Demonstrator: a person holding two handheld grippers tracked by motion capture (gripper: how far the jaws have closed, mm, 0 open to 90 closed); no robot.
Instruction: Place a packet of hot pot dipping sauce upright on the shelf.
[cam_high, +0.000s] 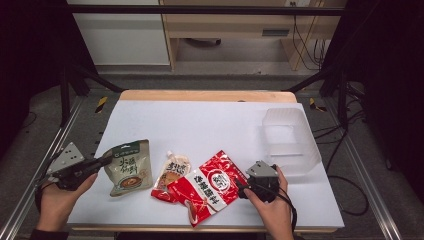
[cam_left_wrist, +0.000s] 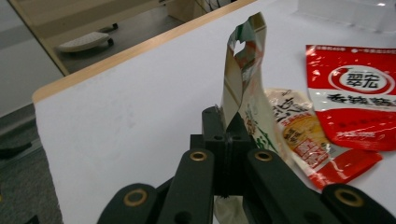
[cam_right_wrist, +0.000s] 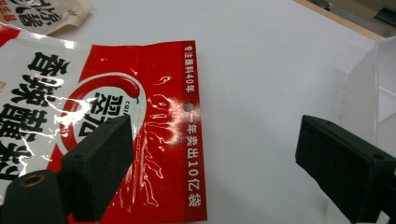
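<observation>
- We see a table (cam_high: 210, 117) with a white top and a pale wooden edge along its far side.
- On it lies a red pouch (cam_high: 212, 185), partly covering a small orange sachet (cam_high: 172, 172) just beside it.
- A green-and-cream pouch (cam_high: 129, 167) sits toward the left (one edge lifted off the surface).
- A clear plastic container (cam_high: 290, 140) stands at the right.

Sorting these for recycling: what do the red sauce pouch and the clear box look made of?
Red sauce pouch: apparently glossy plastic film, judging by its wrinkles and bright glare streaks. Clear box: likely frosted, translucent rigid plastic, since the white table shows faintly through its stiff upright walls.
</observation>
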